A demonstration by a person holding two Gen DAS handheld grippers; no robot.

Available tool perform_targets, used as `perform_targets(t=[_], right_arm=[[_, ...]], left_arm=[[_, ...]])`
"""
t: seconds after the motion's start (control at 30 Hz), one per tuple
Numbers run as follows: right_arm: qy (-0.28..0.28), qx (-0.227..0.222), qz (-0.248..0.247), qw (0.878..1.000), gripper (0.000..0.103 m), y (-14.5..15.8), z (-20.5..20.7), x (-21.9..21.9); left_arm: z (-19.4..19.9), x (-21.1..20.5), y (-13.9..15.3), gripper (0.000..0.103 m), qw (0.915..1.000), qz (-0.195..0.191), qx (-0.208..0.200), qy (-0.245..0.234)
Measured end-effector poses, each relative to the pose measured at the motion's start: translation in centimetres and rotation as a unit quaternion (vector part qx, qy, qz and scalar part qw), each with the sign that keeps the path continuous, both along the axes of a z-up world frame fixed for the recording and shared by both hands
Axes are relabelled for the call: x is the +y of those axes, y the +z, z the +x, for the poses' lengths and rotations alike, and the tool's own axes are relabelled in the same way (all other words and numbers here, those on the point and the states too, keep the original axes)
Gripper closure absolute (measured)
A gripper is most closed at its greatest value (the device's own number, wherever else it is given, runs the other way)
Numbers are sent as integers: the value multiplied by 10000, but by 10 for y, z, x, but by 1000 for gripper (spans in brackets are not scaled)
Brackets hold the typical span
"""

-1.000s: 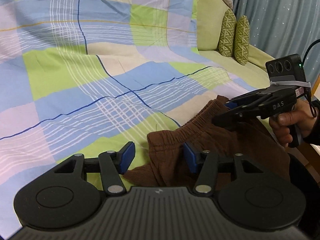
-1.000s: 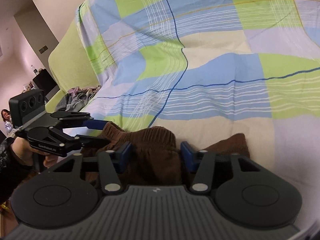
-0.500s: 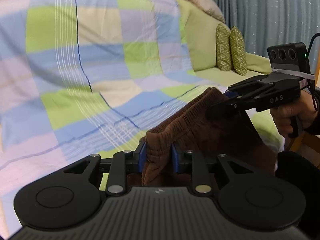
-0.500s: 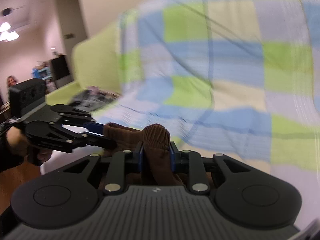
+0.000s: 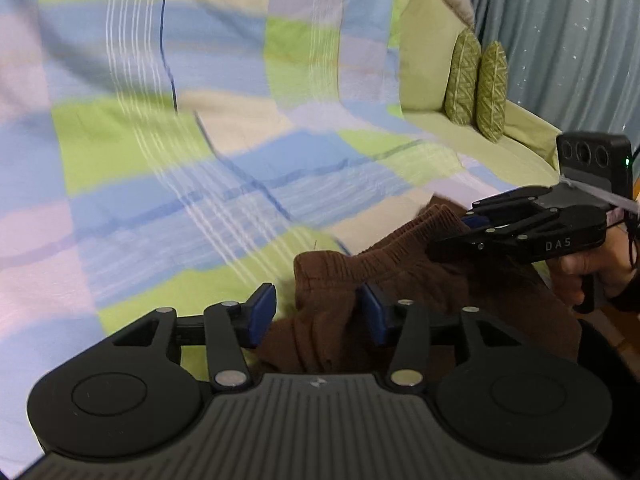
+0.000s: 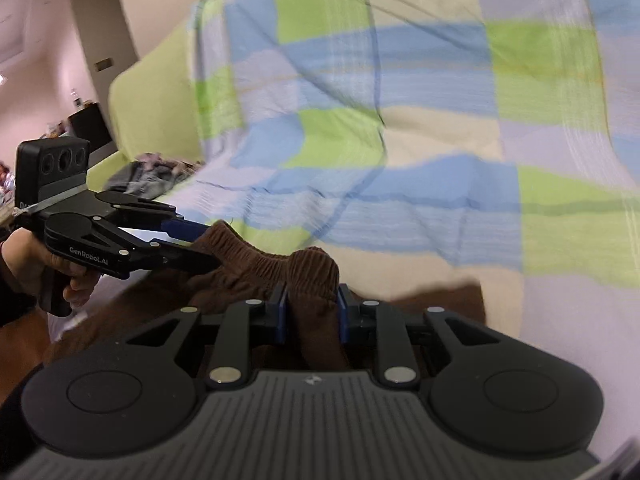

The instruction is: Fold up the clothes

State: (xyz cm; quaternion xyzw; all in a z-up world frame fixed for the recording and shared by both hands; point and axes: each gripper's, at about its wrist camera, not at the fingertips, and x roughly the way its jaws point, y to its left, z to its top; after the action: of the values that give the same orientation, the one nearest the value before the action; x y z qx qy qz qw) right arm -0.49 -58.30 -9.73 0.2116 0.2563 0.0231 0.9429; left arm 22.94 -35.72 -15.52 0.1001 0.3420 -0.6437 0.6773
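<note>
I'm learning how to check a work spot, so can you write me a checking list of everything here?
Surface: checked sheet in blue, green and cream, draped over a green sofa.
Job's things: brown garment, held up by its elastic waistband.
Clutter: crumpled grey clothes on the far sofa seat.
Grippers: left gripper open, jaws have just been opening, waistband between the pads but a gap on one side; right gripper shut on the waistband.
Cables: black cable at the right gripper's handle.
Surroundings: two green patterned cushions, blue-grey curtain, pale walls.
</note>
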Motion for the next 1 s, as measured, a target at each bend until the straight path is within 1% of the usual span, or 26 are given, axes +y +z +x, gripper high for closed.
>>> perform_targets(t=[0.03,0.07,0.13,0.17,0.23,0.27,0.3,0.33,0.37,0.4,0.43,0.47,0.5,0.53,0.57,0.6,0.63,0.67,0.7,0.73,0.77,0.83,0.87,0.93,1.0], right_arm=[[-29,-1,55,10000,84,-3,-1,-1],[-28,-8,50,10000,84,-3,-1,-1],[-10,-48,-6,10000,83,-2,-1,1],[7,-75,-48,10000,83,-1,-2,2],[36,-180,-139,9997,83,3,-6,6],[44,-258,-171,9995,83,6,-9,7],[45,-369,-190,9991,83,10,-13,10],[47,-479,-210,9986,83,15,-18,12],[61,-627,-211,9978,83,21,-24,14],[102,-789,-170,9967,83,28,-30,17],[148,-808,-132,9965,83,30,-29,17],[185,-765,-126,9968,83,30,-23,17],[215,-719,-129,9971,83,29,-17,17],[246,-591,-165,9978,83,26,-8,17],[281,-333,-217,9988,82,19,6,16],[268,-97,-245,9993,82,11,19,15],[249,84,-261,9993,79,5,28,14],[217,173,-235,9993,77,2,31,12],[178,247,-171,9994,75,-1,33,10],[109,236,-126,9996,70,-1,32,7],[-23,182,-181,9997,61,3,26,5],[-268,-13,-242,9993,62,13,8,2],[-350,-97,-242,9990,62,15,1,1],[-570,-332,-286,9974,61,26,-17,3],[-624,-610,-234,9959,61,34,-33,13]], left_arm=[[1,0,0,57,10000,-10,31,-7],[0,2,1,67,9999,-107,60,-79],[-7,5,3,72,9997,-152,-150,-85],[-17,10,8,74,9986,-246,-468,-95],[-27,18,16,75,9974,-405,-603,-27],[-39,29,26,76,9955,-570,-758,45],[-50,40,36,76,9930,-735,-913,117],[-59,48,42,76,9915,-803,-1006,163],[-63,52,45,77,9912,-812,-1022,220],[-64,57,47,76,9919,-757,-952,367],[-64,57,47,76,9923,-726,-920,406],[-60,56,43,76,9933,-581,-839,550],[-54,51,36,76,9940,-349,-760,697],[-50,47,32,76,9944,-240,-707,754],[-42,40,23,76,9942,-71,-627,869],[-39,35,19,73,9937,-3,-677,890],[-35,29,14,71,9932,65,-727,911],[-32,24,9,66,9925,133,-777,931],[-30,25,10,66,9928,90,-728,944],[-28,26,10,64,9931,46,-681,957],[-28,31,12,60,9923,-2,-717,1010],[-28,41,16,59,9906,-98,-788,1117],[-32,48,21,61,9894,-202,-814,1189],[-38,62,30,61,9864,-409,-863,1334],[-53,72,38,61,9866,-754,-831,1187]])
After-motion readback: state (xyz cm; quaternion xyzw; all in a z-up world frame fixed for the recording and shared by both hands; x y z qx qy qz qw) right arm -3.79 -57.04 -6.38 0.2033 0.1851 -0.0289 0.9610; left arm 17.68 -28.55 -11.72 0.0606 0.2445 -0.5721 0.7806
